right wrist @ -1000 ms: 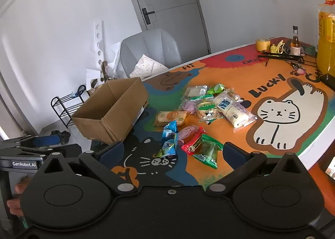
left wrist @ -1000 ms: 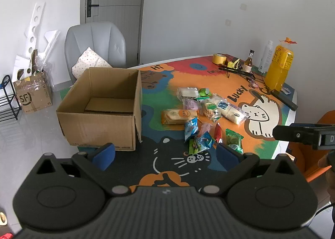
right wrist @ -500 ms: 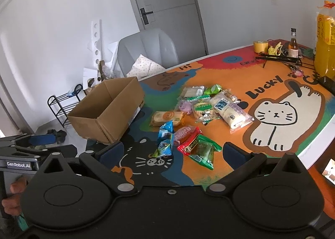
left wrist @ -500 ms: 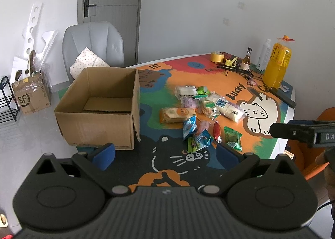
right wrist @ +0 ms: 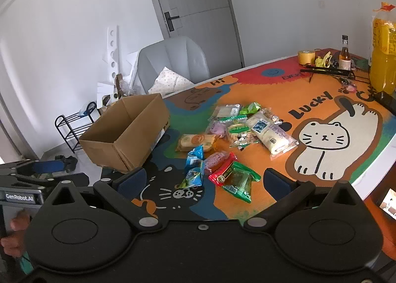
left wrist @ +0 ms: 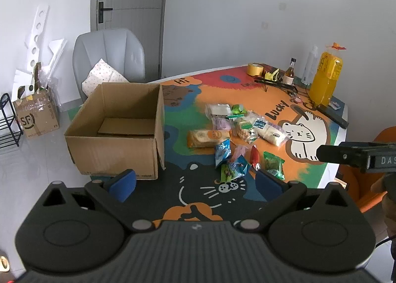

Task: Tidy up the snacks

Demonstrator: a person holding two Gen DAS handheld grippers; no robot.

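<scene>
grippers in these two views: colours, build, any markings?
Both alike: matte black bodies with two round discs, silver pivot bolts, angled black fingers with blue pads. Left gripper carries a "GenRobot.AI" label in the right view; right gripper shows "DAS" lettering in the left view. Bare hand, no sleeve visible.

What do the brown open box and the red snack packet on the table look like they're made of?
The brown open box looks like corrugated cardboard with a matte finish: raw folded flaps, creased corners, a loose sheet lying inside. The red snack packet appears to be thin plastic film or foil laminate: glossy, wrinkled, printed; the exact film can't be told.
</scene>
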